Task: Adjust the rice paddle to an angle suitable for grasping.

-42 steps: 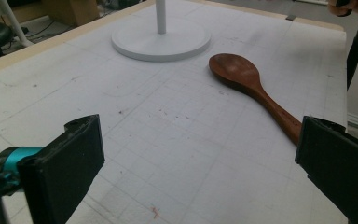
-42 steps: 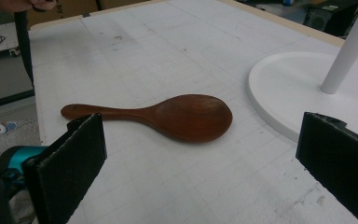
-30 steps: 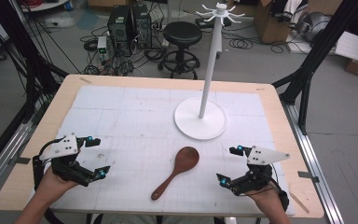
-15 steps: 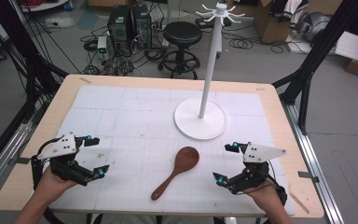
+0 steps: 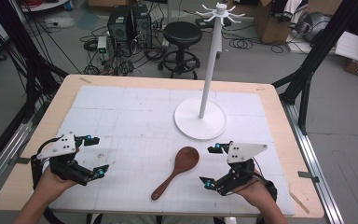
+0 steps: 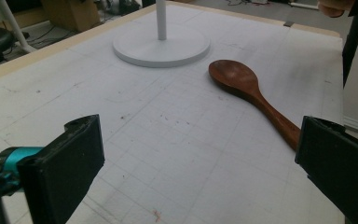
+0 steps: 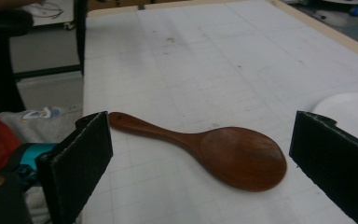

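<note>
room: lab floor behind the table, black stool (image 5: pixel 182 35) at top centre of the high view, computer tower (image 5: pixel 121 23) and cable clutter at its left, black frame struts on both sides.
surface: wooden table (image 5: pixel 279 107) covered by a white gridded mat (image 5: pixel 135 121), scuffed in places.
stand: white pole stand (image 5: pixel 200 122) with round base sits right of centre in the high view, hook crown at the top edge; base also at top centre of the left gripper view.
spoon: wooden spoon (image 5: pixel 175 171) lies flat on the mat, lower centre of the high view, just below the stand base and apart from it.
spoon axis: diagonal, bowl toward upper right near the stand, handle end toward lower left near the table's front edge.
spoon, left gripper view: bowl at centre right (image 6: pixel 242 81), handle runs down-right behind the right-hand jaw.
spoon, right gripper view: long axis near horizontal (image 7: pixel 205 147), handle tip at left, bowl at right, concave side up.
left gripper: (image 5: pixel 93 156) lower left of the high view, jaws wide apart, nothing between them, well apart from the spoon.
right gripper: (image 5: pixel 212 166) lower right of the high view, near the spoon bowl, jaws spread wide and just started closing a little; spoon lies ahead between the jaw lines, pads not touching it.
hands: one hand on each gripper, forearms entering from the bottom edge.
</note>
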`<control>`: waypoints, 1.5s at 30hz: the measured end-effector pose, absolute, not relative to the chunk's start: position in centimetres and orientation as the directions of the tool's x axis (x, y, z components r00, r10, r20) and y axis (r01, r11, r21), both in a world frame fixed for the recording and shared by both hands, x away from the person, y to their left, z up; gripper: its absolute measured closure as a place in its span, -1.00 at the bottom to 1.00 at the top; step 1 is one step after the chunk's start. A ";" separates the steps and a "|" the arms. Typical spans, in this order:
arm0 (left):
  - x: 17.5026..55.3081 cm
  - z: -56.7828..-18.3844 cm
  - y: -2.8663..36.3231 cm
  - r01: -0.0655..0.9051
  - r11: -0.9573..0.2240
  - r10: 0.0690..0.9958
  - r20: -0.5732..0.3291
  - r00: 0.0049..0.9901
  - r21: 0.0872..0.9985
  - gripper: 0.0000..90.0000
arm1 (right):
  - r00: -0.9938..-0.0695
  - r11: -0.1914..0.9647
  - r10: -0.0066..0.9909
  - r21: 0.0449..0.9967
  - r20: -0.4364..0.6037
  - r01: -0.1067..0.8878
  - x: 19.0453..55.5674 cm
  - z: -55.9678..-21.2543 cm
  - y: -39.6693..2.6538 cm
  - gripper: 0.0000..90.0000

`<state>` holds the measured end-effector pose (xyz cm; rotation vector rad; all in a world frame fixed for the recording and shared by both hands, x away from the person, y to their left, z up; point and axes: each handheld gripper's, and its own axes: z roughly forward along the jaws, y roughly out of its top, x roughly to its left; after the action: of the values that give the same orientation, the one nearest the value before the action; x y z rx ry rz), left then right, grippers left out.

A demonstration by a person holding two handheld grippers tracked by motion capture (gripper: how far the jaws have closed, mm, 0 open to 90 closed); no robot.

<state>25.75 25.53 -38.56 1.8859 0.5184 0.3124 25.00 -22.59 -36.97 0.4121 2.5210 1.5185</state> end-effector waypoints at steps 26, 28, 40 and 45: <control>25.8 -38.5 25.5 0.202 -0.305 0.495 -0.026 0.868 0.931 -0.96 | -0.998 0.614 0.055 0.789 -0.020 0.017 25.3 -37.5 -19.9 -0.10; 25.7 -38.6 25.5 0.202 -0.305 0.494 -0.027 0.869 0.931 -0.96 | -1.000 0.635 0.031 0.773 -0.003 0.017 25.4 -37.9 -19.4 0.15; 25.7 -38.5 25.5 0.198 -0.312 0.492 -0.020 0.871 0.929 -0.96 | -0.998 0.700 -0.050 0.711 -0.043 -0.066 25.2 -38.6 -16.8 0.95; 25.7 -38.5 25.5 0.198 -0.311 0.491 -0.021 0.871 0.929 -0.96 | -0.995 0.733 -0.081 0.673 -0.052 -0.095 25.1 -39.1 -15.5 1.00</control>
<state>25.69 25.49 -38.54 1.8935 0.5117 0.3190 25.11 -15.50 -39.11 -0.1470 2.9063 1.1310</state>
